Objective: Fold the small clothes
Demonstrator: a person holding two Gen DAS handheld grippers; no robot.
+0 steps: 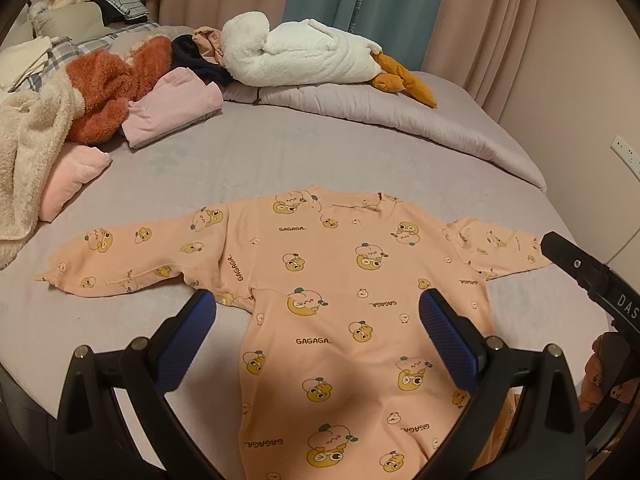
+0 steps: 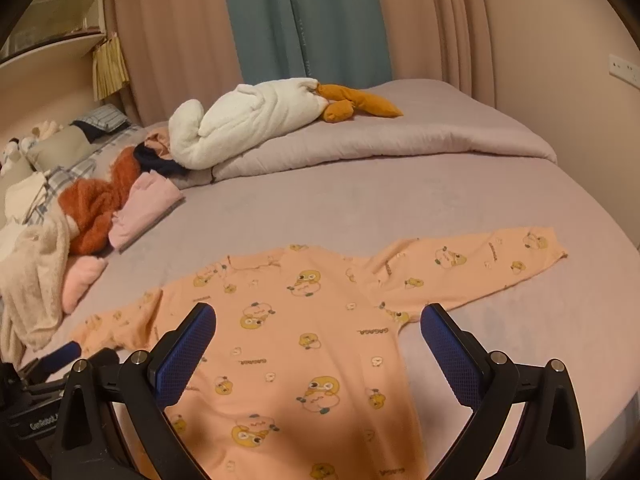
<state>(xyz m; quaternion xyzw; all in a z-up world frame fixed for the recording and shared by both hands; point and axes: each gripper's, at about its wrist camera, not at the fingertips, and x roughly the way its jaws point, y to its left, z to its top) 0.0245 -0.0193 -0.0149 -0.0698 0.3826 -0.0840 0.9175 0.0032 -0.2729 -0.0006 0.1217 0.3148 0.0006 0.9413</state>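
A small peach long-sleeved top (image 1: 336,280) with a duck print lies flat on the lilac bed, both sleeves spread out; it also shows in the right wrist view (image 2: 304,340). My left gripper (image 1: 318,308) is open and empty, hovering over the top's left half near the armpit. My right gripper (image 2: 318,322) is open and empty over the top's right half; its black body (image 1: 576,268) shows at the right edge of the left wrist view. The top's hem is hidden below both views.
Folded pink clothes (image 1: 172,110), a rust fluffy garment (image 1: 108,92) and a cream fleece (image 1: 28,160) lie at the left. A white goose plush (image 1: 304,54) rests on a rolled quilt (image 1: 400,116) at the back. Curtains hang behind the bed.
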